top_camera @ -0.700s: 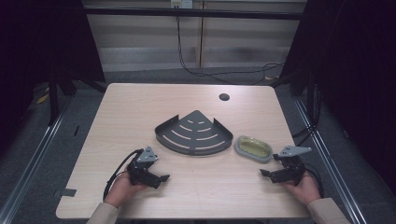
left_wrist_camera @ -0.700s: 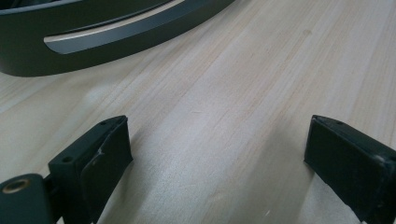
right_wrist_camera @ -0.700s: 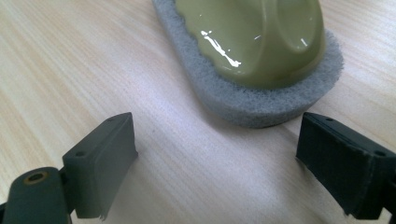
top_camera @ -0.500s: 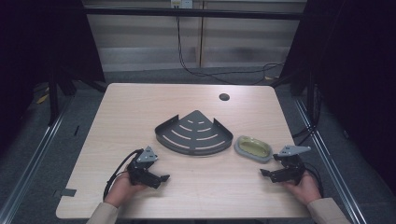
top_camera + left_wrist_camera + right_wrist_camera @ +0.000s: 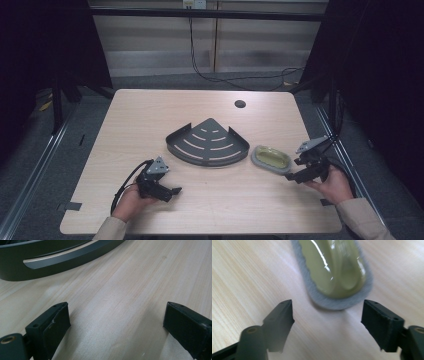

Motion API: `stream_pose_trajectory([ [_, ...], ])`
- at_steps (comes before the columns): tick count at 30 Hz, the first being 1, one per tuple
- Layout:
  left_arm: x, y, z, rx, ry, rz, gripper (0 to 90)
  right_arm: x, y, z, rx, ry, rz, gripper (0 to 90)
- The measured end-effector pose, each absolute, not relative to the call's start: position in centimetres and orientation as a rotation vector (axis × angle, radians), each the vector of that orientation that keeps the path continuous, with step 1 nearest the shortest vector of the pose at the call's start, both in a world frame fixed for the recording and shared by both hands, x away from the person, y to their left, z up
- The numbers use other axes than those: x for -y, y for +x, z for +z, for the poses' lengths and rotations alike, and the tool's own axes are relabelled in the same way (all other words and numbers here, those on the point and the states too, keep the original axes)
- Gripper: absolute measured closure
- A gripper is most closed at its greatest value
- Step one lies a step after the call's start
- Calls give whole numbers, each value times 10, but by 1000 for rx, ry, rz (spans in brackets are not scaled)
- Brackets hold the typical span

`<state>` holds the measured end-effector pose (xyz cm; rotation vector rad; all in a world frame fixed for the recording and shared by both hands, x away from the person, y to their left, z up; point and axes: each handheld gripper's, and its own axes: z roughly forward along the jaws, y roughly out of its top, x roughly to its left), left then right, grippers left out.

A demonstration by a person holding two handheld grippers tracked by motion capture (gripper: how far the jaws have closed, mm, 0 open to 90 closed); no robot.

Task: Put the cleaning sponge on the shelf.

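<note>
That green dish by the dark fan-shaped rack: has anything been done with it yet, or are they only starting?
Only starting, it seems. Nothing looks done: the green dish lies on the table beside the rack, apart from it. In hand: the right claw is open and lined up just short of the dish; the left claw is open over bare wood. Any grasp or move is left.

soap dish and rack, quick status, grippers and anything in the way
Left gripper open, empty, low over the table. Right gripper open, empty, lined up on the soap dish. Dish beside the corner rack, untouched. Nothing between jaws and dish.
</note>
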<state>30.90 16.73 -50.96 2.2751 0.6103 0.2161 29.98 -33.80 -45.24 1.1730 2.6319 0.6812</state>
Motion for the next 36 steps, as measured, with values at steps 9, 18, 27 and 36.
stream_pose_trajectory([
  [9, -167, 309, -510, -610, 2276, 214, 63, 331, 337, -420, -2701, 1129, 568, 388],
  [18, -167, 309, -510, -611, 2278, 214, 59, 307, 358, -413, -2795, 1076, 463, 438],
  [27, -167, 309, -510, -615, 2272, 213, 59, 297, 374, -414, -2858, 1033, 382, 491],
  [36, -167, 309, -510, -614, 2271, 215, 59, 286, 382, -414, -2901, 1002, 287, 512],
])
